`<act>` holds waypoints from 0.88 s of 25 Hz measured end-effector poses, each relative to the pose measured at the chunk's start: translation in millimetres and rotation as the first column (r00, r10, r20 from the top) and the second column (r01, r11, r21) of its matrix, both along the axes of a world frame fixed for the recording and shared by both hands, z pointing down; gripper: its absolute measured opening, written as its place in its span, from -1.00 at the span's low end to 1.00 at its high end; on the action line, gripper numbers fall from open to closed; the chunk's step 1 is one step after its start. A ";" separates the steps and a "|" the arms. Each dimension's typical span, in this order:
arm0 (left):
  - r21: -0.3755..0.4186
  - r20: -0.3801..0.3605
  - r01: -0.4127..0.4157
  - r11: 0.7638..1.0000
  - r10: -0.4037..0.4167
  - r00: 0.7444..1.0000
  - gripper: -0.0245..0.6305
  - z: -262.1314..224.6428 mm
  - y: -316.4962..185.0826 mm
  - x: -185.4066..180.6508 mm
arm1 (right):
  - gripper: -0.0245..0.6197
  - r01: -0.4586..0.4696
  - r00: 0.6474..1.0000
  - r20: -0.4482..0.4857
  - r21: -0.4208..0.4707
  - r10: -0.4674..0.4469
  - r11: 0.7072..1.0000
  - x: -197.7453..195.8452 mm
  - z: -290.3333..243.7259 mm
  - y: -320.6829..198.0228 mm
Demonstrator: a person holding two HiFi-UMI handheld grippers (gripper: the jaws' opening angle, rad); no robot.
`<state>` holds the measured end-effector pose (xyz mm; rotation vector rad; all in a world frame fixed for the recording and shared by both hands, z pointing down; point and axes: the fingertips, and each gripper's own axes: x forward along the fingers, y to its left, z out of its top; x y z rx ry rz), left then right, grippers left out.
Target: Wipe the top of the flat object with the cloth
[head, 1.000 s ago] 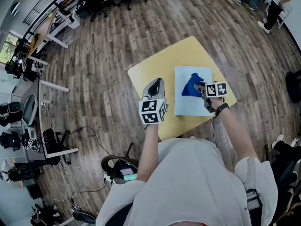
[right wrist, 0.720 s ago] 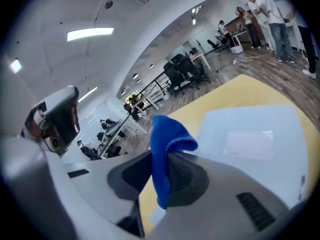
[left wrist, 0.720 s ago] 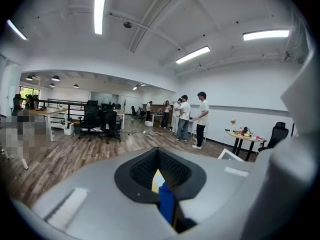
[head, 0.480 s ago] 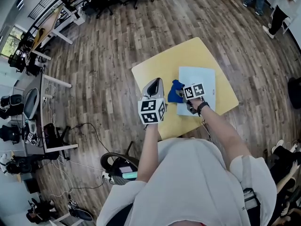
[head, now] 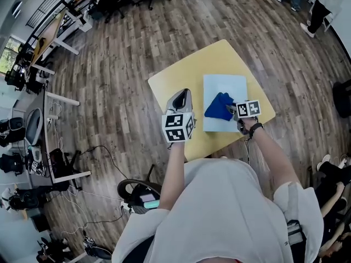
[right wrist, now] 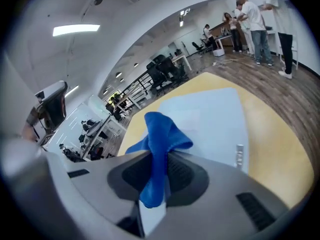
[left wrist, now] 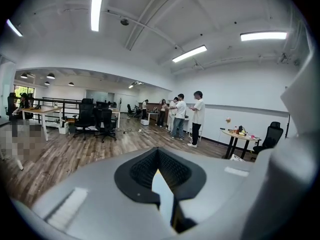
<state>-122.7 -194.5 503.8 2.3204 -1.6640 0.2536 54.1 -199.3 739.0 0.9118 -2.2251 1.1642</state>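
Observation:
A pale blue flat sheet (head: pixel 227 95) lies on the yellow table (head: pixel 181 73). My right gripper (head: pixel 235 110) is shut on a bunched blue cloth (head: pixel 219 107), which rests on the near-left part of the sheet. In the right gripper view the cloth (right wrist: pixel 161 131) is pinched between the jaws of that gripper (right wrist: pixel 155 161), with the sheet (right wrist: pixel 212 116) stretching beyond. My left gripper (head: pixel 181 96) hovers over the table's left side, away from the sheet. In the left gripper view it (left wrist: pixel 161 184) is shut on nothing and points out into the room.
The table (right wrist: pixel 272 134) stands on wooden floor (head: pixel 109 92). Desks and office chairs (head: pixel 49 32) fill the far left. Several people stand at the far right (head: pixel 321 7); some show in the left gripper view (left wrist: pixel 187 115). Cables and a wheeled base (head: pixel 137 193) lie by my legs.
My right gripper dragged the cloth left to the sheet's left edge, then back right onto the sheet's near-left part. The left gripper stayed where it was.

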 end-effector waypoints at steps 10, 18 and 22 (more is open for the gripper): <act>-0.003 -0.023 -0.057 0.998 0.057 0.998 -0.91 -3.4 -7.4 25.7 | -0.69 -0.222 0.972 -0.078 -0.018 0.220 0.975 126.8 7.0 1.5; -0.001 -0.022 -0.032 0.999 0.032 0.999 -0.91 -5.6 -7.8 21.0 | -0.70 -0.248 0.968 0.030 -0.063 0.250 0.967 105.9 -17.6 -5.1; -0.007 -0.019 0.001 1.000 -0.001 1.000 -0.91 -5.3 -4.7 11.8 | -0.70 -0.146 0.982 0.114 -0.039 0.150 0.988 50.3 -46.4 -6.3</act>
